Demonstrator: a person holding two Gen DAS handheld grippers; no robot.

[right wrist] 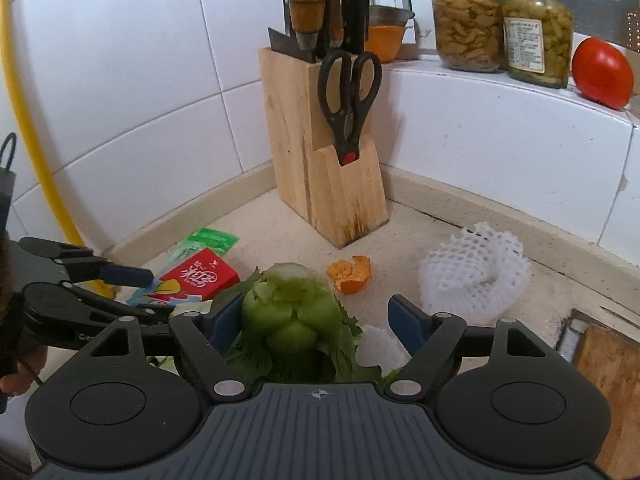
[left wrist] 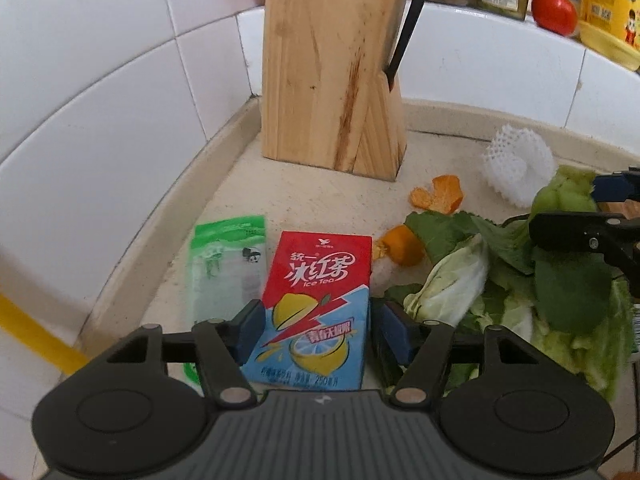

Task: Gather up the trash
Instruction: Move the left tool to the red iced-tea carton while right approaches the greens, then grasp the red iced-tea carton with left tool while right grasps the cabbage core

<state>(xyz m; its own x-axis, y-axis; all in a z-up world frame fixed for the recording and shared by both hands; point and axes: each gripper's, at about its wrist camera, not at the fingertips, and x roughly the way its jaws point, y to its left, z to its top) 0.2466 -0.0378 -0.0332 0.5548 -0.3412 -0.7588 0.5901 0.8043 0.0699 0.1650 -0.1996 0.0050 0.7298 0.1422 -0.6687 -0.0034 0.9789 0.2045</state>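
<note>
1. Trash lies scattered in the corner of a speckled beige counter (right wrist: 404,220): an ice tea carton (left wrist: 320,300), a green wrapper (left wrist: 228,260), orange peel (right wrist: 350,274), white foam net (right wrist: 474,276) and a heap of cabbage leaves (left wrist: 500,280).
2. Left gripper (left wrist: 318,332) has its jaws wide apart on either side of the carton, which lies flat between them; the left pad looks to be at the carton's edge, the right one stands clear.
3. Right gripper (right wrist: 316,320) has its jaws wide around a green cabbage stump (right wrist: 294,312); the left pad is close against it, the right pad well apart.
4. Wrapper lies just beside the carton on its left, partly under it.
5. Peel pieces lie between the leaves and a wooden knife block (right wrist: 324,176), which stands in the corner with scissors (right wrist: 348,100) and knives in it.
6. Foam net sits to the right of the peel, near a wooden board (right wrist: 612,376).
7. White tiles cover both walls; a ledge carries two jars (right wrist: 500,24) and a tomato (right wrist: 602,72).
8. A yellow pipe (right wrist: 28,128) runs down the left wall.
</note>
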